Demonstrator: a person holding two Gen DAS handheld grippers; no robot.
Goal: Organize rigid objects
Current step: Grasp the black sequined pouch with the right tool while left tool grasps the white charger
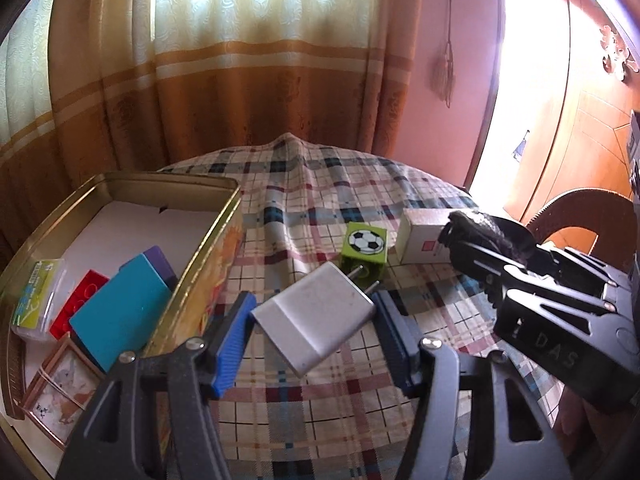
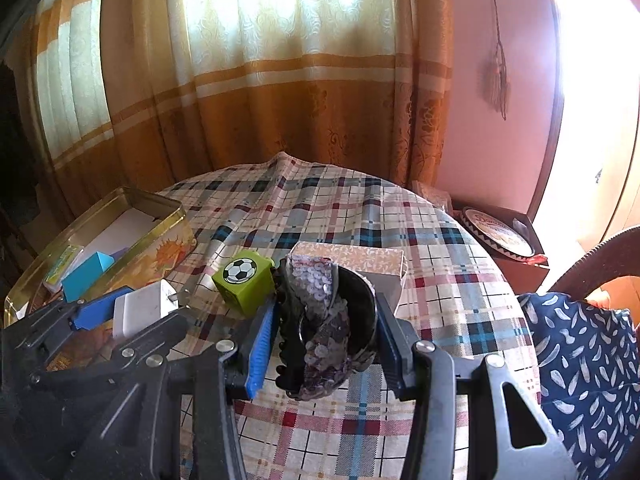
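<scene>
My left gripper [image 1: 314,318] is shut on a white plug charger [image 1: 316,316], held above the checked tablecloth just right of the gold tin [image 1: 200,256]; it also shows in the right wrist view [image 2: 140,310]. My right gripper [image 2: 326,328] is shut on a black sequinned hair claw [image 2: 324,320], which shows in the left wrist view [image 1: 476,224]. A green cube with a football print [image 1: 364,250] [image 2: 244,280] and a small patterned box [image 1: 424,242] [image 2: 352,260] lie on the cloth ahead.
The open tin holds a teal block [image 1: 120,312], a red brick [image 1: 78,308], a clear packet [image 1: 36,300] and a small framed picture [image 1: 60,396]. A chair with a blue feather cushion [image 2: 588,368] stands at the right. A side table with a plate [image 2: 500,236] is beyond.
</scene>
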